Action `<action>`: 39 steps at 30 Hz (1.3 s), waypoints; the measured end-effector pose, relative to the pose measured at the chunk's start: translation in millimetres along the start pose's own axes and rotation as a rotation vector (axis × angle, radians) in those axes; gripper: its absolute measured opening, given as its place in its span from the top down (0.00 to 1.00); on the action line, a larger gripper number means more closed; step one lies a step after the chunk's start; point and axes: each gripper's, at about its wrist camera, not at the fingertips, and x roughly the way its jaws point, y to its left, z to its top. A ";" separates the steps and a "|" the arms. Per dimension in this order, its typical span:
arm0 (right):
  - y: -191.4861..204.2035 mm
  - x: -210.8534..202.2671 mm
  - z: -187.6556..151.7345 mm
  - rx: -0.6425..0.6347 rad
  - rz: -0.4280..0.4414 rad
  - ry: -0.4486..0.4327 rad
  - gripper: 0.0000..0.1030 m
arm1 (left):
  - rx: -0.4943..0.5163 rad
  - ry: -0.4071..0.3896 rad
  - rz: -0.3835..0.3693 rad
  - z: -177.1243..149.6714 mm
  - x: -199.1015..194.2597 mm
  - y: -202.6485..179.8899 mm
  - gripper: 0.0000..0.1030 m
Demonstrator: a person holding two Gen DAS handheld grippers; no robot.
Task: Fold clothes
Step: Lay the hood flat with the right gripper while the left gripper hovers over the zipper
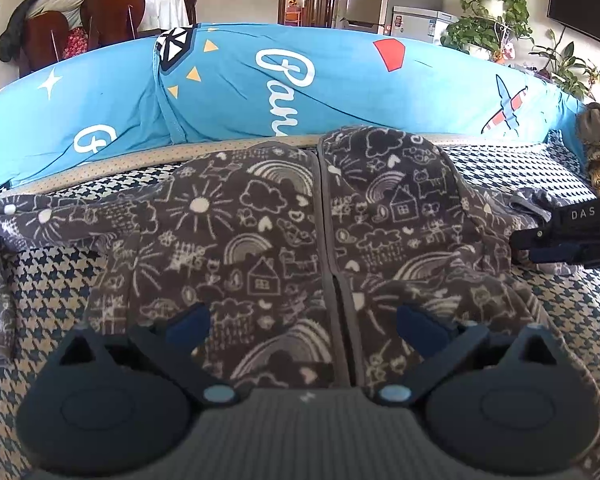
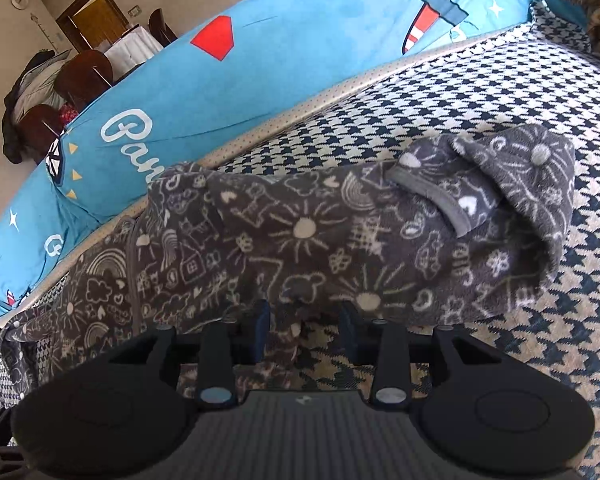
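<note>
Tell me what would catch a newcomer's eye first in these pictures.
The dark grey doodle-print garment, covered in suns, rainbows and houses, lies spread across the houndstooth-patterned cover in the middle of both views. Behind it runs a bright blue sheet with white script, a red shape and a plane. The right tongs sit at the garment's near edge beside its folded-in sleeve.

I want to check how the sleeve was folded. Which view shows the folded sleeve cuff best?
The right wrist view: the sleeve lies folded back over the jacket, its grey cuff sharp and whole. The left wrist view shows mostly the jacket's front and zip; there the sleeve end sits at the right edge, partly hidden behind the right gripper.
</note>
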 end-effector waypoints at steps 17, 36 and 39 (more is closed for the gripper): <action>18.5 37.9 -5.3 0.023 -0.013 -0.036 0.82 | -0.031 0.048 0.039 -1.1 11.8 8.3 0.00; 26.7 31.1 8.3 -0.001 -0.094 -0.151 0.76 | 0.034 0.115 0.046 -12.8 29.0 1.7 0.00; 25.4 17.0 3.4 0.001 -0.077 -0.156 0.71 | 0.034 0.107 0.045 -12.8 28.2 2.2 0.00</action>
